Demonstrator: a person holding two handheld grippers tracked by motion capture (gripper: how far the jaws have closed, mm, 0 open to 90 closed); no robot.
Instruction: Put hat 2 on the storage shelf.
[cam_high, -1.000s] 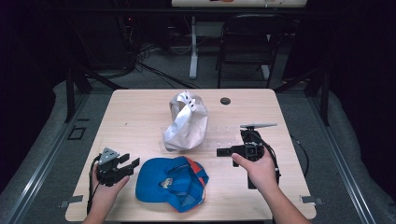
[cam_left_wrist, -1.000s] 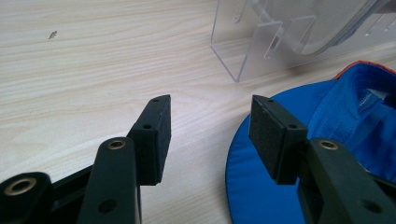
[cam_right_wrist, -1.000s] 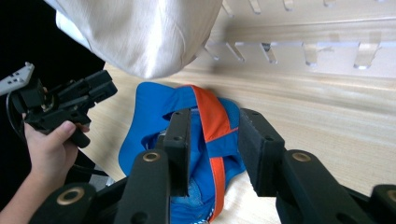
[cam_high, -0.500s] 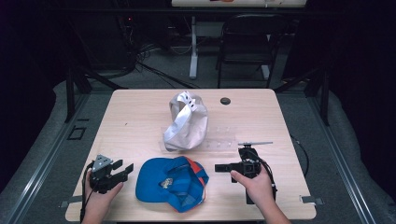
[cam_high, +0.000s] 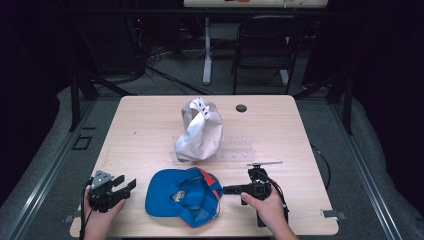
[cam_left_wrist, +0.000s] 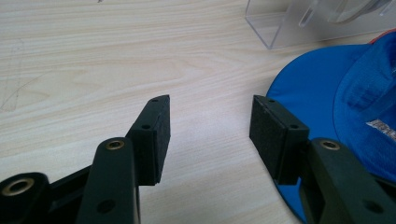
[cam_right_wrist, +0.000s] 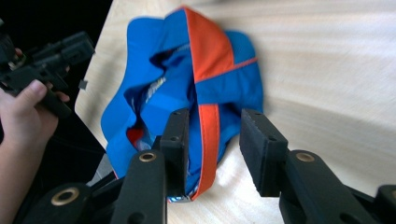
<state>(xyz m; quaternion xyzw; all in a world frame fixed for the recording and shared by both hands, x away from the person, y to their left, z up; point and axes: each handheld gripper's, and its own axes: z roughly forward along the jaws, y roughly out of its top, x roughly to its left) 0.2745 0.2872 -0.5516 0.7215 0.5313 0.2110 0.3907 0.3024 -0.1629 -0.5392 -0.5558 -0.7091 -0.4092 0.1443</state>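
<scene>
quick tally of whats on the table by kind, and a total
caps: 2, a blue cap near the front edge and a white cap on the stand
clear stands: 1, the clear stand under the white cap
small dark round things: 1, the dark disc near the far edge
total: 4

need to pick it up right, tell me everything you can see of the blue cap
The blue cap is soft fabric with orange panels and trim, lying crumpled and inside-up at the near edge of the table, between the two grippers. A small label shows inside. The right gripper has just been opening; its jaws straddle the orange edge without pressing. The left gripper stands open beside the brim.
</scene>
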